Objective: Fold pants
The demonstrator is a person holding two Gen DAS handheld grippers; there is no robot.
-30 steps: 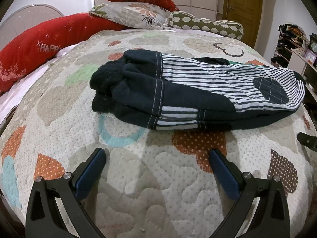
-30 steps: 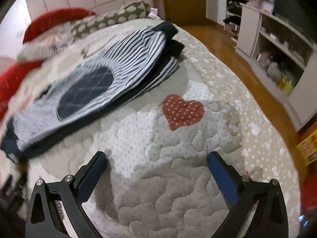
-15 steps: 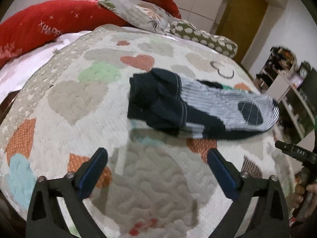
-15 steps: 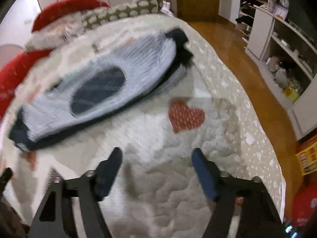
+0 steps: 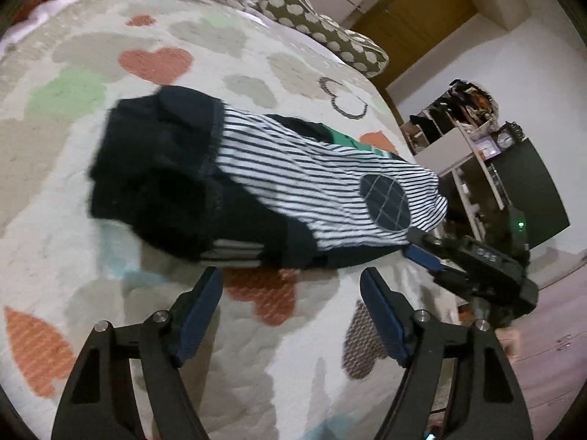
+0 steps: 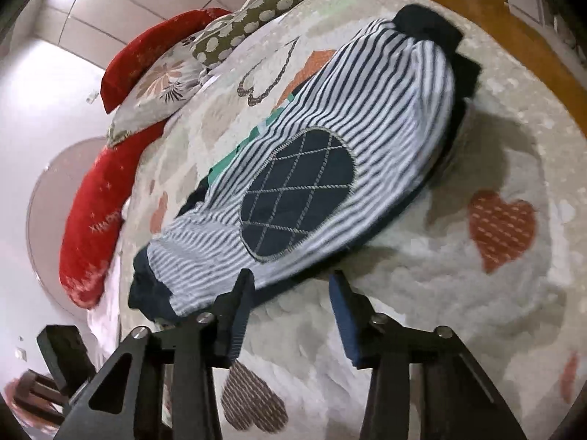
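Bedroom. Bed [image 5: 256, 348] covered with a cream quilt [image 6: 422, 330] patterned in hearts. Pillows at the head: long red pillow [image 6: 88, 220], floral pillow [image 6: 157, 84], olive pillow with white dots [image 5: 326, 36]. White walls, white paneled wardrobe [image 6: 128, 3] behind. Brown wooden door [image 5: 414, 14], wooden floor [image 6: 513, 36]. Cluttered white shelf unit [image 5: 466, 146] beside the bed.

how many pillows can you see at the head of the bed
3 in the right wrist view: a red velvet pillow farthest back, a floral cream pillow before it, and an olive pillow with white dots beside them. Others may be hidden.
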